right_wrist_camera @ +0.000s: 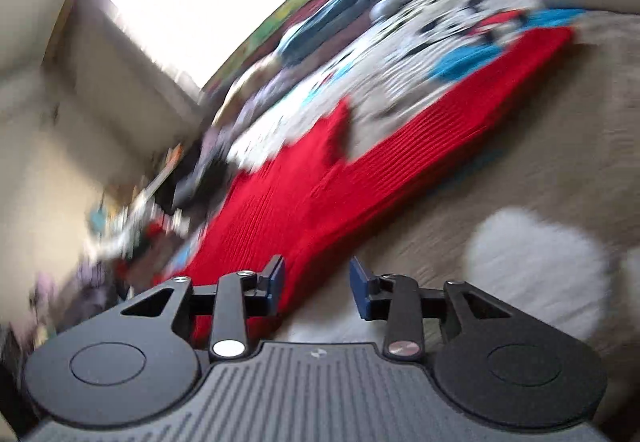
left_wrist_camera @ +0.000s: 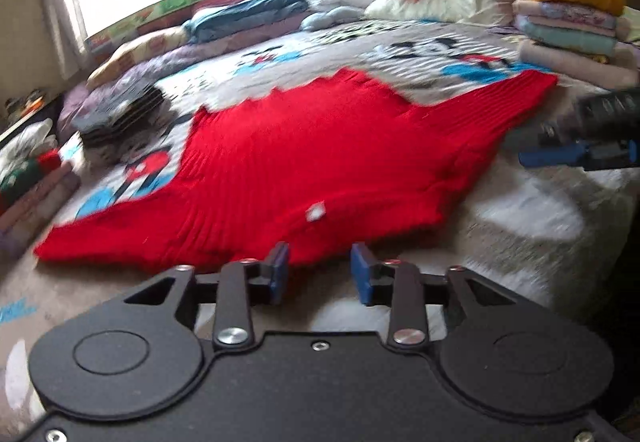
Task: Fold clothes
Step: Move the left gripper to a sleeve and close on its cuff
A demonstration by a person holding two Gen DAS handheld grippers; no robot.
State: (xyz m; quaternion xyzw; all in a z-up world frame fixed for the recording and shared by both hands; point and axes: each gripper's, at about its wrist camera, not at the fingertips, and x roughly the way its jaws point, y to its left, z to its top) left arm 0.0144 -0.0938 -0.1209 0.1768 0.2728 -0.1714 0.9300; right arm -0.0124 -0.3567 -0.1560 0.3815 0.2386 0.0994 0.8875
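Sweater (left_wrist_camera: 304,158), red, lies flat just ahead of both empty, parted hand-held grippers (left_wrist_camera: 319,270) (right_wrist_camera: 317,280).

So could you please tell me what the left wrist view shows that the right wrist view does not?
Only the left wrist view shows the open left gripper, the right gripper from the side, and the stack of folded clothes. Only the right wrist view shows the right gripper's open fingers head-on. Both share the red sweater lying flat on the bed.
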